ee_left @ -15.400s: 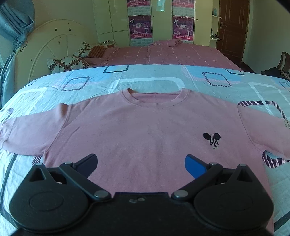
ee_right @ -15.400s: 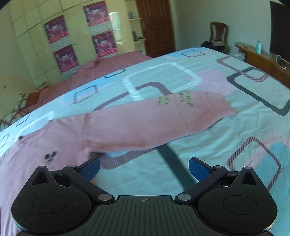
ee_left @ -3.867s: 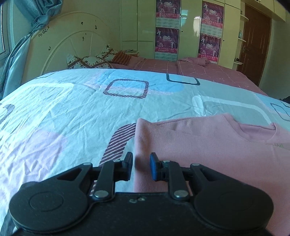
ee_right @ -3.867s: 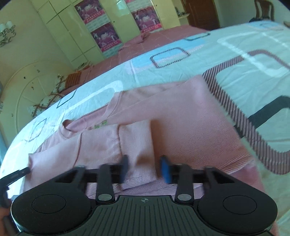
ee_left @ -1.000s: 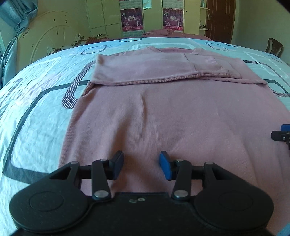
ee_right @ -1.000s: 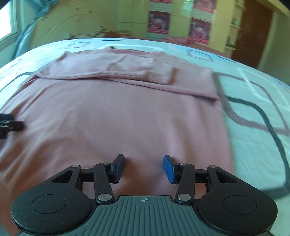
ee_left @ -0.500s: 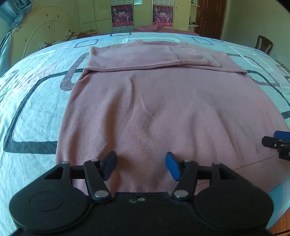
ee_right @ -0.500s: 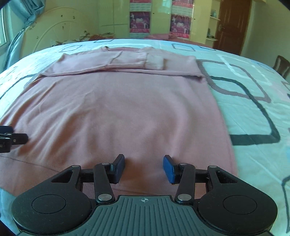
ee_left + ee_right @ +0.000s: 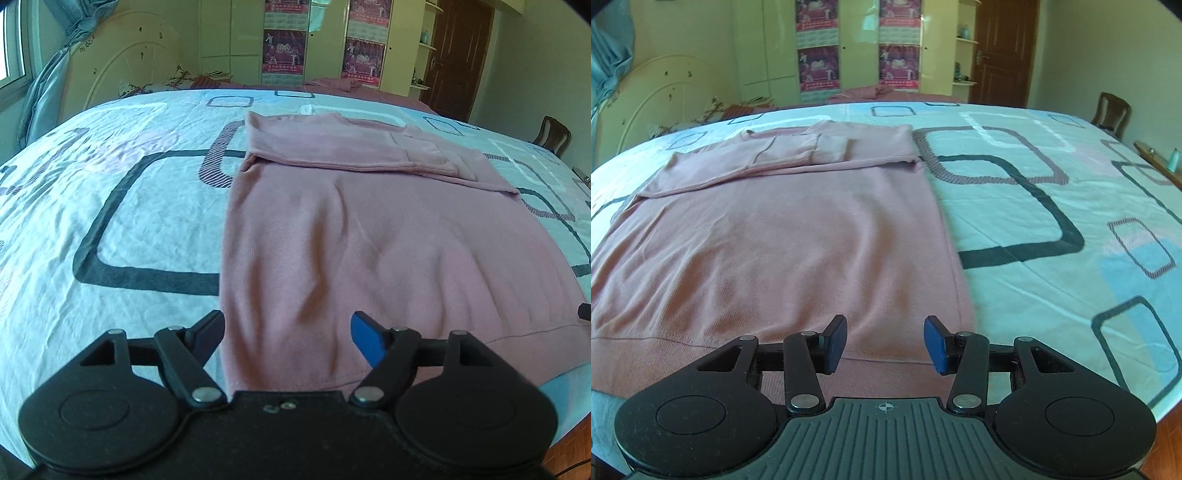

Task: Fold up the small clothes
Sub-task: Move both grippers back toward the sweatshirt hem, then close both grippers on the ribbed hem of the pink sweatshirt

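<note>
A pink sweatshirt [image 9: 369, 229] lies flat on the bed, hem towards me, both sleeves folded across the chest at the far end [image 9: 369, 147]. It also shows in the right wrist view [image 9: 783, 236]. My left gripper [image 9: 288, 332] is open and empty over the hem's left corner. My right gripper [image 9: 884, 339] is open and empty over the hem near the right corner. A dark tip of the right gripper [image 9: 585, 310] shows at the left view's right edge.
The bed has a light blue sheet [image 9: 110, 206] with rounded-square patterns. A cream headboard [image 9: 122, 70] and pillows are at the far left. A wardrobe with posters [image 9: 857, 48], a brown door [image 9: 1001, 51] and a wooden chair [image 9: 1112, 110] stand behind.
Both grippers have drawn back towards the hem and apart, left towards the left corner, right towards the right corner. The left jaws have opened wider. The sweatshirt has not moved.
</note>
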Tool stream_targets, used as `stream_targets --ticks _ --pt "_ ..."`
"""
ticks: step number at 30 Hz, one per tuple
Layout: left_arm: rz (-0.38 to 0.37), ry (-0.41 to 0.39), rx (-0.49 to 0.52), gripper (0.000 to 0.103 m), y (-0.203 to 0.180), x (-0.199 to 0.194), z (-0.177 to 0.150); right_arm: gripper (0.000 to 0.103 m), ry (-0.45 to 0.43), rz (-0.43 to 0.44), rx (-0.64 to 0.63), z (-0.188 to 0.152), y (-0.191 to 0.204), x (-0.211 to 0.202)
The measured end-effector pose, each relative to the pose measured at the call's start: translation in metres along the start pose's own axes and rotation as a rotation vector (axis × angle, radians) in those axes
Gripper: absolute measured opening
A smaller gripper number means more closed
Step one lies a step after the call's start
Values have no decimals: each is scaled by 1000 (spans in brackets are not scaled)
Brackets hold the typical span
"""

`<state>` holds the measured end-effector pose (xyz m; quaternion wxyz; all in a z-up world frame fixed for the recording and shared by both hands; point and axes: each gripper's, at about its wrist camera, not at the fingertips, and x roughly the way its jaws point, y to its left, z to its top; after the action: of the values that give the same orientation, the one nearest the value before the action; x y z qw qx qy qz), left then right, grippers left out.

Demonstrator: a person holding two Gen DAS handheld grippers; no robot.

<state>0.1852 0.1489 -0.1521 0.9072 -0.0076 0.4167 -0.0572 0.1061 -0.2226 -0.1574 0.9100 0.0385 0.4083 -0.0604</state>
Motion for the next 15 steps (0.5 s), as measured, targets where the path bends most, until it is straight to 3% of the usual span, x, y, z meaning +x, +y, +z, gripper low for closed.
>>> stream_targets --ticks 9,12,15 --pt "-56 79 -82 69 25 5 -25 47 41 -48 45 -12 -16 -3" --pt "-70 82 -81 67 24 6 -30 70 45 -75 52 -15 -22 -1" --pt "-111 96 -96 54 23 6 -32 70 66 -68 83 -17 -32 3"
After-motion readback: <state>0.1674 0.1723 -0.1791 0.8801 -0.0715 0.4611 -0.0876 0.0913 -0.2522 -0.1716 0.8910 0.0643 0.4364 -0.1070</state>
